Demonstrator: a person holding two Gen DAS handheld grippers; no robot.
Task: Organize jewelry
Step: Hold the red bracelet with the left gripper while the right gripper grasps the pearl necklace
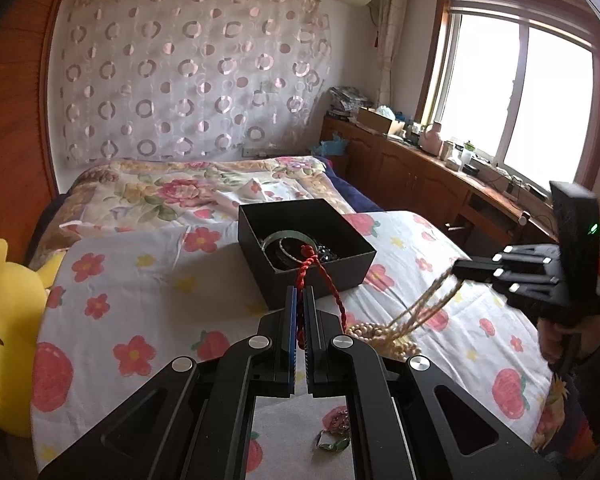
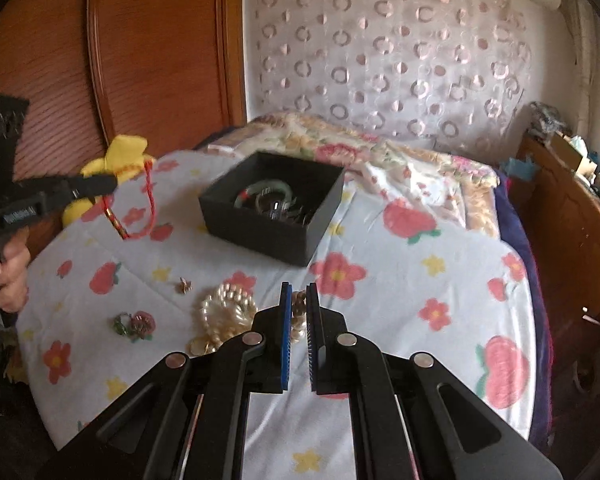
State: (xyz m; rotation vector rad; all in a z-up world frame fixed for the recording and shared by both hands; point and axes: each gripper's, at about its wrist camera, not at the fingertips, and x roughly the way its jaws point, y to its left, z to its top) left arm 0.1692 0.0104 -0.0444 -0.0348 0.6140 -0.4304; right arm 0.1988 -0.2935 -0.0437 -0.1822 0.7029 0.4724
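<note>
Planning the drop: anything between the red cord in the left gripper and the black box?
Nothing visible. The left gripper holds the red braided cord just short of the open black cardboard box; only bare floral bedsheet lies between.

**Red cord and beads held over the bed**

A red cord (image 1: 318,276) is clamped between the closed fingers of the left gripper (image 1: 300,300), looping up over the near rim of a black box (image 1: 332,272). Bangles (image 1: 284,246) are seen inside it. Beige beads (image 1: 384,336) are lifted off the bedspread (image 1: 140,288) by the right gripper (image 1: 458,270), near its right edge.
</note>
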